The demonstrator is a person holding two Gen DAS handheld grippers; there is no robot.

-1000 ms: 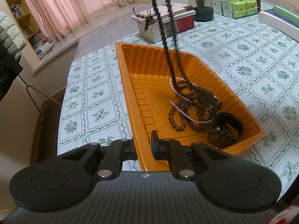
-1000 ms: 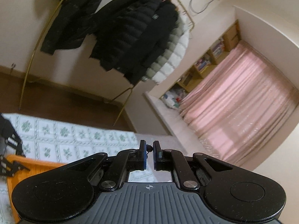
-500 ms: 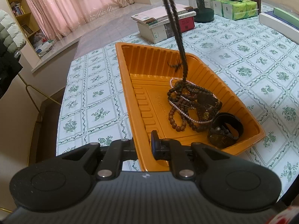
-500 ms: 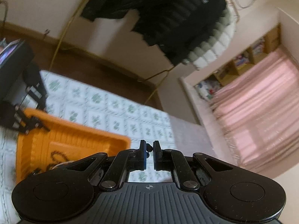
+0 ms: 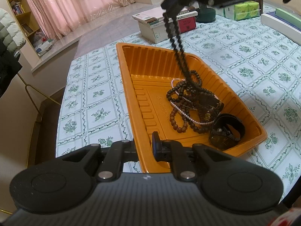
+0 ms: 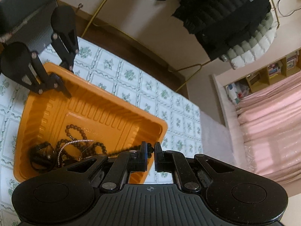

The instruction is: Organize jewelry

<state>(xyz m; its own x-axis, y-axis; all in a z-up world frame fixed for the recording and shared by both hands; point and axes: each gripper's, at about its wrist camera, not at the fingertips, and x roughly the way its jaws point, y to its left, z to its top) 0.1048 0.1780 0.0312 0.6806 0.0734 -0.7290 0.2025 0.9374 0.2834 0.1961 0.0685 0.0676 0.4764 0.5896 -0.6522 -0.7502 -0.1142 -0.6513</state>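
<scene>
Orange plastic forms the ribbed tray point(image 5: 131, 79) that sits on a table covered with a green-and-white floral cloth point(image 5: 94, 98). The left gripper point(image 5: 144, 146) is clamped on the near corner of the tray's rim, one finger outside the wall and the other inside it. The right gripper point(image 6: 150, 150) hangs above the tray's far end and pinches a strand of dark beads point(image 5: 178, 47); in its own view the beads sit between the fingertips, which stand almost together. The strand drops in a doubled line from the gripper, and its lower end lies on a heap of jewelry in the right half of the tray. That heap holds brown wooden bead strings point(image 5: 178, 124), a thin strand of pale pink pearls point(image 5: 186, 113) looped through them, and a black watch point(image 5: 225, 131) lying in the near right corner. The left half of the tray floor is bare. Beyond the tray, a stack of books point(image 5: 163, 24) rests on the table, with green tissue packs point(image 5: 242, 11) further right. Pink curtains point(image 5: 75, 5) hang behind, and dark coats point(image 6: 216, 13) hang on a rack beside the table.
</scene>
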